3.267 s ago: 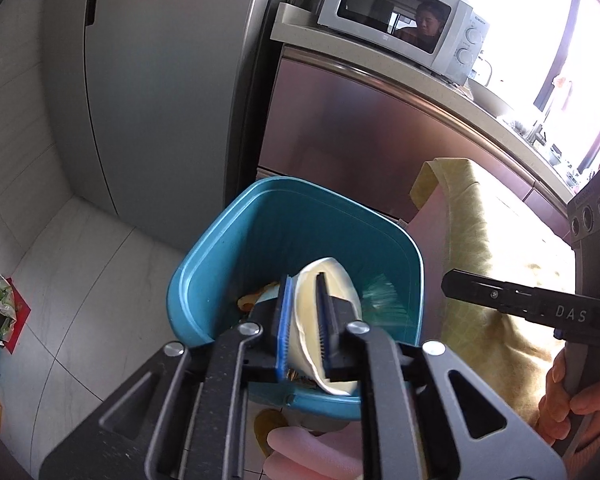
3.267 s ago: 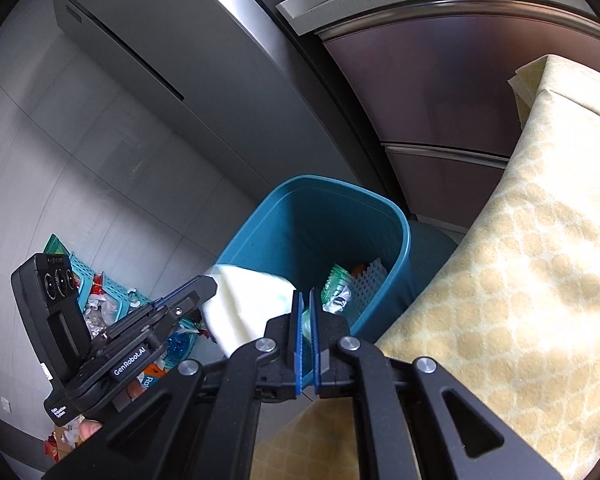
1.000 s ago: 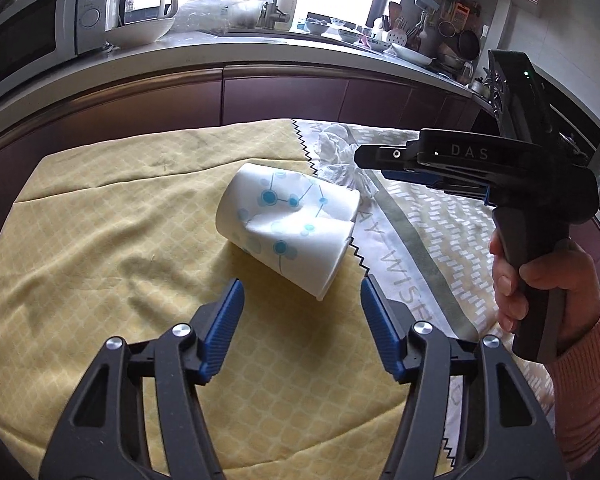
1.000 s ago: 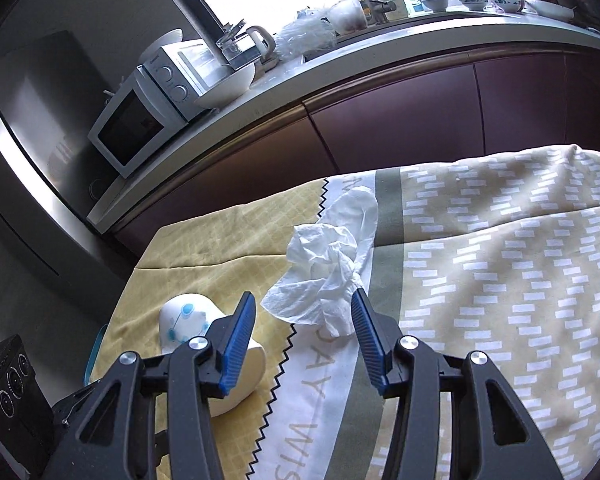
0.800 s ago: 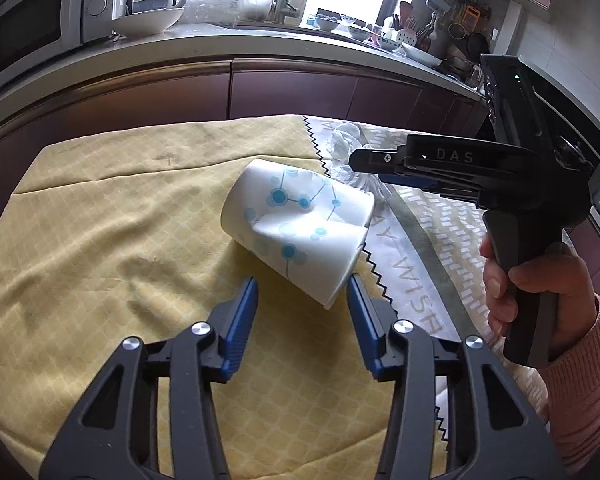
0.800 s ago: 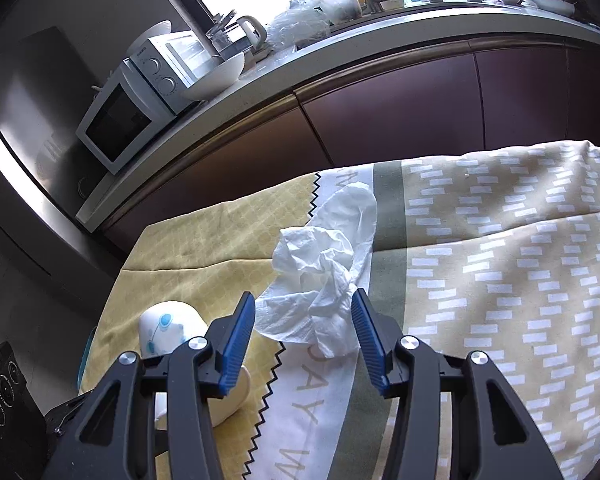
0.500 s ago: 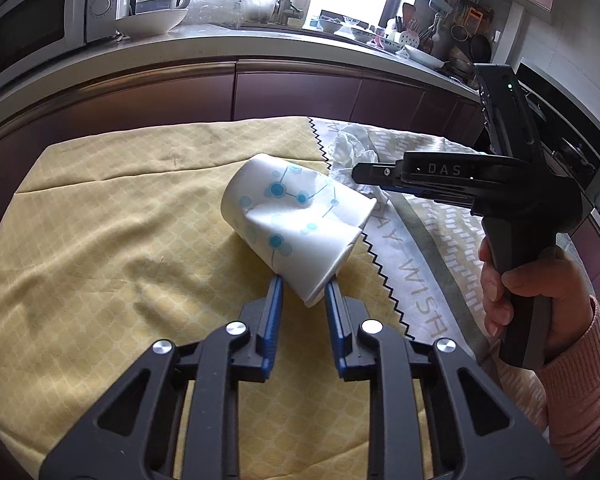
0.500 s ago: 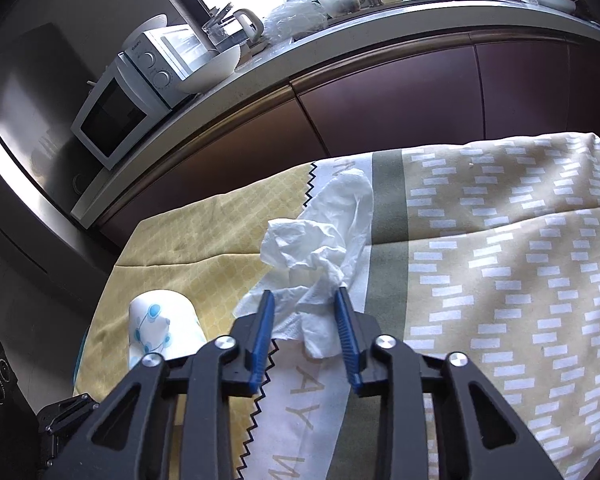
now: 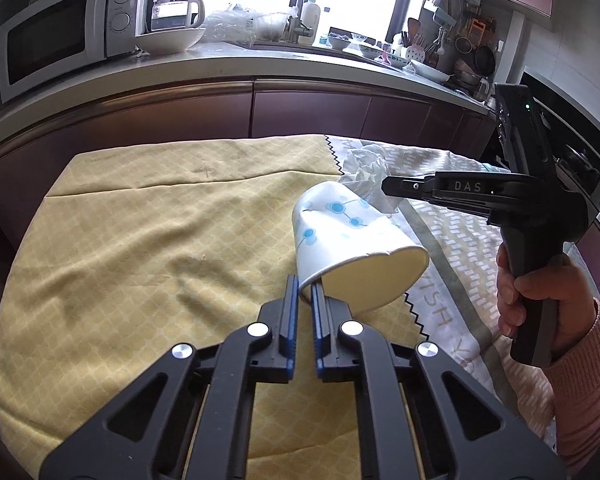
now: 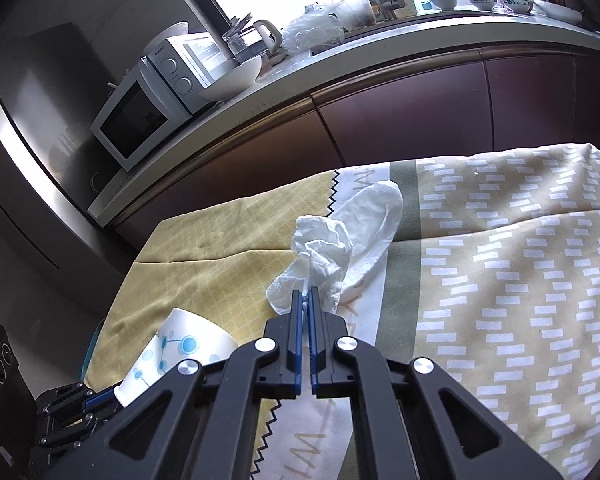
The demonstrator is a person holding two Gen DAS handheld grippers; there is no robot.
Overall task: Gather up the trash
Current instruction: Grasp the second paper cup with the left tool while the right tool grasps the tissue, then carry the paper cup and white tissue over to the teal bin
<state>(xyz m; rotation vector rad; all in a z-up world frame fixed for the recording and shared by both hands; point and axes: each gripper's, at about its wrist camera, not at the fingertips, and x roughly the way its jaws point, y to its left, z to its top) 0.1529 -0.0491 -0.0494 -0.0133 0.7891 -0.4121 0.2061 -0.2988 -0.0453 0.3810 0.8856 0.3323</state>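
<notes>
Through my left wrist camera, my left gripper (image 9: 305,286) was clamped on the rim of the crumpled paper cup (image 9: 346,240), one blue pad outside the wall and one inside the mouth. The cup, white with blue dots and lines, was tilted with its open mouth toward me and its base pointing away toward 1 o'clock, over the yellow tablecloth (image 9: 148,240). At 3 o'clock my right hand (image 9: 540,300), in a pink sleeve (image 9: 584,380), gripped the black handle of my right gripper (image 9: 386,191), whose tip met the crumpled tissue (image 9: 366,172) just beyond the cup. Far off at 10 o'clock stood a microwave (image 9: 64,28) on the countertop (image 9: 220,60), with a white bowl (image 9: 170,38) and a glass kettle (image 9: 176,10) beside it.

Through my right wrist camera, my right gripper (image 10: 307,294) was pinched together on the near edge of the white tissue (image 10: 340,248), which lay bunched on the cloth where the yellow panel meets the white and green striped panel (image 10: 500,280). The tissue spread away toward 1 o'clock. At 8 o'clock the paper cup (image 10: 180,354) showed, its rim caught in my left gripper (image 10: 116,394) at the lower left corner. The microwave (image 10: 140,120) sat at 10 o'clock on the counter above dark maroon cabinet doors (image 10: 400,120).
</notes>
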